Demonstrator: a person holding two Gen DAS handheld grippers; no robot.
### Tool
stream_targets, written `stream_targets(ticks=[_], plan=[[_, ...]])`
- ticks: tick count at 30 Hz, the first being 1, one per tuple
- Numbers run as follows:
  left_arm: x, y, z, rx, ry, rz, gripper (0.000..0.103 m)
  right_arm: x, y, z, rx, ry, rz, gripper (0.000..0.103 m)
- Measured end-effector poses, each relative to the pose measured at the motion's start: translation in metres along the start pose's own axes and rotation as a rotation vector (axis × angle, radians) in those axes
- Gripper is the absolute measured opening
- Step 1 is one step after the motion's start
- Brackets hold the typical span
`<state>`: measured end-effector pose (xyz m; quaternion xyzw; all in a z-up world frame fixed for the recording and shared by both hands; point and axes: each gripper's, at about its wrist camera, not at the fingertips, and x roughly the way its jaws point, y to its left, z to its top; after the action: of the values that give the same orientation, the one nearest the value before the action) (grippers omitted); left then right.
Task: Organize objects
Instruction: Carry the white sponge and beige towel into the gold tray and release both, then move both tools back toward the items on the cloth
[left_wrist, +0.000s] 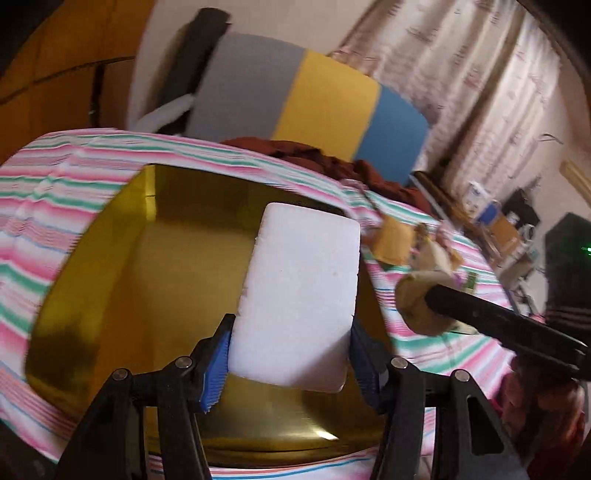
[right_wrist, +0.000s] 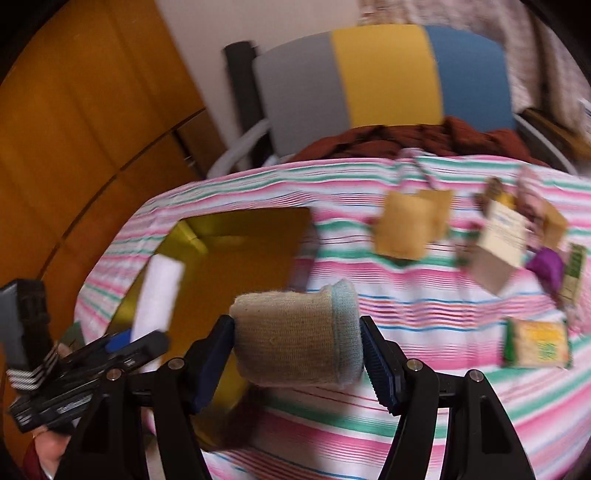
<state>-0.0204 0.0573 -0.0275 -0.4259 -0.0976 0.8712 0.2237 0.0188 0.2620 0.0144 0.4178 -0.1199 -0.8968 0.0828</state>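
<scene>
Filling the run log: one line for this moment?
left claw: shut on white foam block, over gold box | right claw: shut on rolled sock

Wide and bare inside the gold tray (left_wrist: 110, 258), open from above. Free striped cloth (right_wrist: 406, 306) between tray and clutter. Crowded at the right: tan pouch (right_wrist: 406, 229), cream box (right_wrist: 498, 243), green packet (right_wrist: 535, 343).

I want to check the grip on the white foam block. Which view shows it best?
The left wrist view: the white foam block fills the centre, clamped in the left gripper above the gold box. The right wrist view shows it only as a blurred sliver at the left.
</scene>
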Motion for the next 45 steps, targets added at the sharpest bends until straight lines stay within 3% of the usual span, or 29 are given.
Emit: stream_targets(ticks=[8,12,19,25,31,45], plan=[[0.011,0.058,-0.002,-0.089,0.057,0.117,0.059,0.060,0.062,-0.002,-0.100,0.103,0.032,0.068],[0.011,0.069,0.000,-0.130,0.067,0.155,0.062,0.076,0.071,0.006,-0.027,0.107,0.094,0.080],[-0.001,0.072,0.010,-0.177,0.021,0.133,0.075,0.053,0.073,0.010,-0.023,0.041,0.077,0.087],[-0.010,0.068,0.011,-0.190,-0.018,0.175,0.076,0.038,0.056,0.005,0.022,0.022,0.056,0.088],[-0.015,0.055,0.012,-0.204,-0.025,0.130,0.076,0.024,0.040,0.000,0.055,0.011,0.042,0.088],[-0.008,-0.017,-0.001,-0.047,0.031,-0.023,0.076,-0.014,-0.017,-0.008,0.079,-0.022,-0.075,0.089]])
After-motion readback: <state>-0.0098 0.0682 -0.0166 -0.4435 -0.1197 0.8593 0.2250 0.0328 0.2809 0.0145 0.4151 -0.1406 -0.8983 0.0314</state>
